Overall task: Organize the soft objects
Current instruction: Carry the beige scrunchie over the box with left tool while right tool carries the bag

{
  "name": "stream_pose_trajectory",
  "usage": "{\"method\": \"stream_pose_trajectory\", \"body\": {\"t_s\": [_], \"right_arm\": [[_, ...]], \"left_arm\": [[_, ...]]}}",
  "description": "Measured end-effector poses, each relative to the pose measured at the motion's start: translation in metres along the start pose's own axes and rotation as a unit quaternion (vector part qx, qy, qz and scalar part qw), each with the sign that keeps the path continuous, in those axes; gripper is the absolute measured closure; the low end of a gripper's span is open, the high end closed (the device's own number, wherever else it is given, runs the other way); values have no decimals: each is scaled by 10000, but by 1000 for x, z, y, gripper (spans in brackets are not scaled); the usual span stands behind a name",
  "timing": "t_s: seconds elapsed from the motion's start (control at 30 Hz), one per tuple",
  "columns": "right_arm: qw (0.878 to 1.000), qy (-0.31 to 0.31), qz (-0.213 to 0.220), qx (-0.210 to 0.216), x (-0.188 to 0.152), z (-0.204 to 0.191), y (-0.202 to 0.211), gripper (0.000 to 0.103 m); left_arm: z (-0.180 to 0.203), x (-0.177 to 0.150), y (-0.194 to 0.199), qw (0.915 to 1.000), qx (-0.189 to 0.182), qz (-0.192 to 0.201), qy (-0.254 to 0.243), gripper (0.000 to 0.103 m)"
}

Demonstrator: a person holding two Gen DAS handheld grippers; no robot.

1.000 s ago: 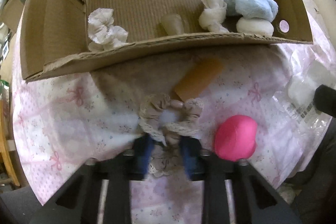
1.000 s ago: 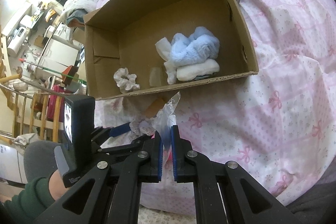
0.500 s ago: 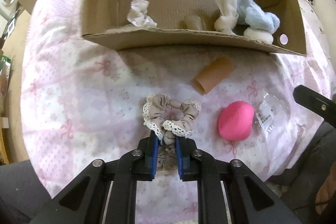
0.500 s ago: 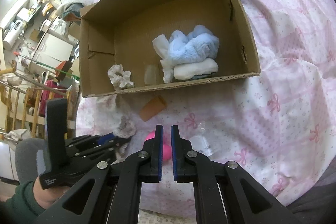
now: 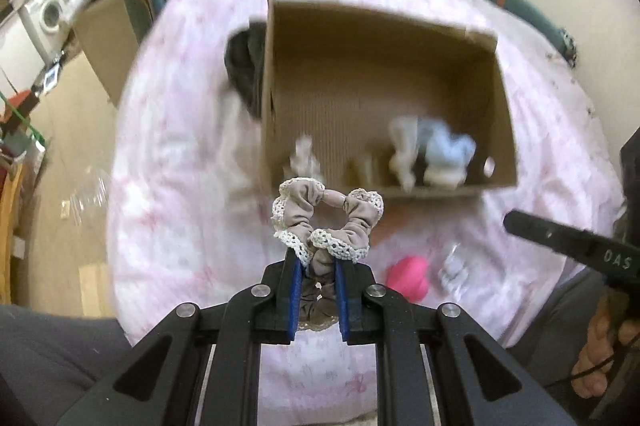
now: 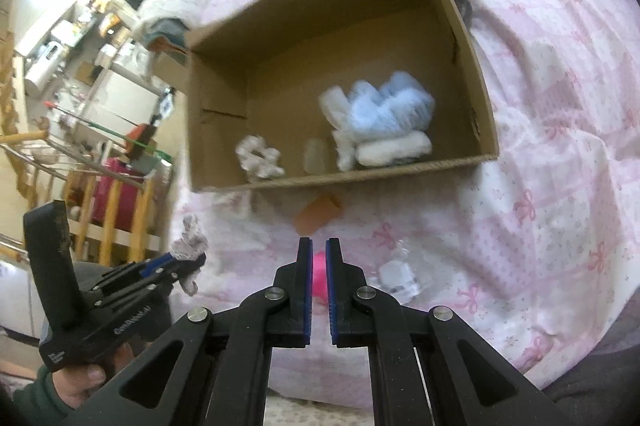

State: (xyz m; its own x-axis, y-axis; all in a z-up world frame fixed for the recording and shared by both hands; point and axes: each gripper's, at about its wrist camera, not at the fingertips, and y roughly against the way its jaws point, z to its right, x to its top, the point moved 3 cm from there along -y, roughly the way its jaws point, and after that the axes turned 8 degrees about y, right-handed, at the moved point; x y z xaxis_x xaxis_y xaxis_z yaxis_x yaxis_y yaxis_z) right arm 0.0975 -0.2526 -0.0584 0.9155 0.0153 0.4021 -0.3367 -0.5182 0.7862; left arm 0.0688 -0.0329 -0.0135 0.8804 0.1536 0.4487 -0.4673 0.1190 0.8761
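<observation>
My left gripper is shut on a beige lace-edged scrunchie and holds it in the air in front of the cardboard box. It also shows at the left of the right wrist view. The box holds a white scrunchie, a light blue plush and white soft items. My right gripper is shut and empty above the bed, over a pink soft ball.
An orange-tan tube lies in front of the box. A clear plastic wrapper lies right of the pink ball. The pink bedspread covers the bed. A dark cloth lies left of the box.
My left gripper has lifted the beige scrunchie off the bed and raised it toward the box. My right gripper has stayed shut and drawn back slightly.
</observation>
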Motion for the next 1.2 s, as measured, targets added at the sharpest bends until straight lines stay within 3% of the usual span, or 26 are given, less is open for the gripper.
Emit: {"method": "stream_pose_trajectory", "body": {"t_s": [0.2,0.67,0.93,1.07,1.1,1.17,1.2], "right_arm": [[9992,-40,275,301,26,-8,18,94],[9953,-75,721,634,102,-4,10,94],[9957,-238,560,703,111,9,-21,94],[9965,-54,-19,829,96,-2,-29,93],[9968,59,-151,780,86,-7,-26,91],[9980,183,-376,465,64,-8,-22,76],[9978,138,-547,341,53,-4,-25,62]], "left_arm": [[1,46,17,9995,19,302,-34,90],[3,98,-43,9999,48,141,-52,90],[6,99,-79,9997,69,-61,-213,90],[2,94,-85,9998,37,-87,-202,90],[1,94,-87,9998,14,-128,-162,90],[0,93,-90,9998,-61,-206,-64,90],[2,93,-90,9997,-115,-233,-42,90]]}}
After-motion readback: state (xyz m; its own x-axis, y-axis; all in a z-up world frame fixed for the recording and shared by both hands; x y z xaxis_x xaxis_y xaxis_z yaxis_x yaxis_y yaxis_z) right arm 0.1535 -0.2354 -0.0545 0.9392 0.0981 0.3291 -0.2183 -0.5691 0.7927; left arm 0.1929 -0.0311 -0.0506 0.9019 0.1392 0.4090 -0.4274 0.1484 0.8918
